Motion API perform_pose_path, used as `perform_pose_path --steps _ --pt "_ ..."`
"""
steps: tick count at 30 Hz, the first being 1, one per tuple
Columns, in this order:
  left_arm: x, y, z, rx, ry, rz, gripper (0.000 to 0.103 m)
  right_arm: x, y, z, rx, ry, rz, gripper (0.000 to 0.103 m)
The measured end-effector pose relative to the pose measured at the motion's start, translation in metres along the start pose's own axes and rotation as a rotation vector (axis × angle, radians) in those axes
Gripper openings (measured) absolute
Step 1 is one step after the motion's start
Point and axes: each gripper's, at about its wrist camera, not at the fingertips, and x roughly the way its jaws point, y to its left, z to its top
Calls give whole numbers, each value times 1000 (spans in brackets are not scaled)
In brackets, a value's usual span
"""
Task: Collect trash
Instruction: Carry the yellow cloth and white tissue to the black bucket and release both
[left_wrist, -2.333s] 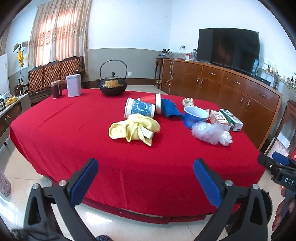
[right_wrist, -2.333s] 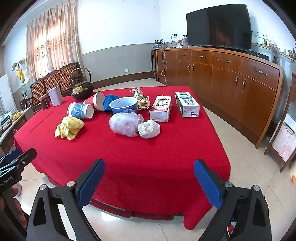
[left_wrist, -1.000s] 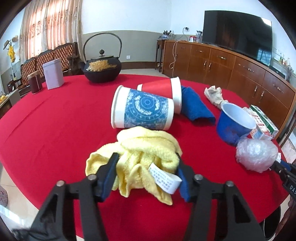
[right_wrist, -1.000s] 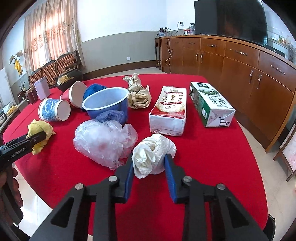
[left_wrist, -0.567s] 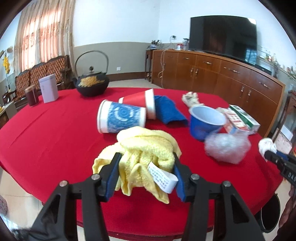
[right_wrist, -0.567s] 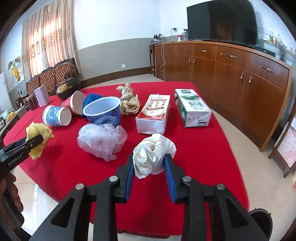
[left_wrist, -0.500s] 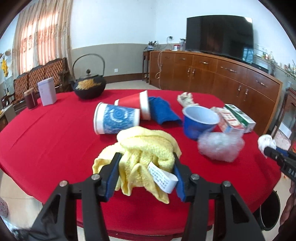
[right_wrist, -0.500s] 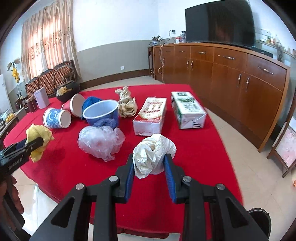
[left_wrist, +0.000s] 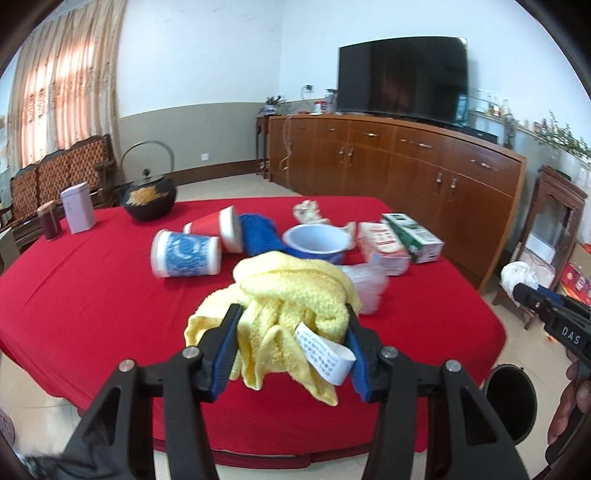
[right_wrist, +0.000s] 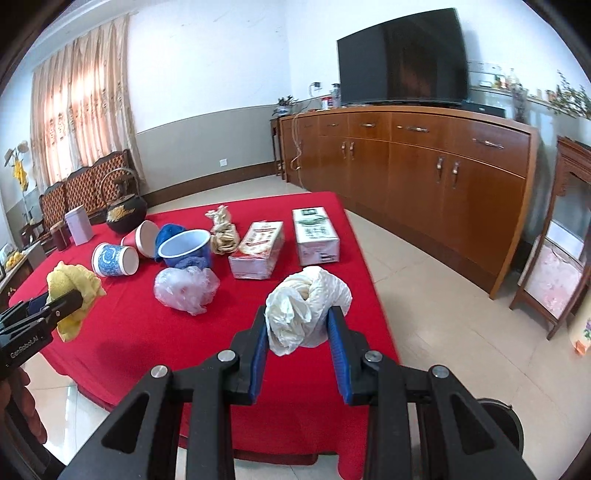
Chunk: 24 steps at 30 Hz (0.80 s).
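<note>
Above red table (left_wrist: 92, 280), left hand-held gripper (left_wrist: 291, 332) clenching drooping yellow cloth (left_wrist: 295, 291), right hand-held gripper (right_wrist: 298, 334) clenching crumpled white bag (right_wrist: 308, 306)

Both cameras sit behind their jaws, looking down across the same red table (left_wrist: 92, 280) from nearby.

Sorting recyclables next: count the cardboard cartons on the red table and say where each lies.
2. The red-printed carton lies right of the blue bowl; the green-printed carton lies beside it, nearest the table's right edge. None seems hidden.
</note>
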Motion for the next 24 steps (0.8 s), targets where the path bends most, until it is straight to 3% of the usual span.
perform_pose_path --steps 24 --pt "-34 -169 -9 174 -5 -319 53 -120 -143 -48 139 -24 -249 33"
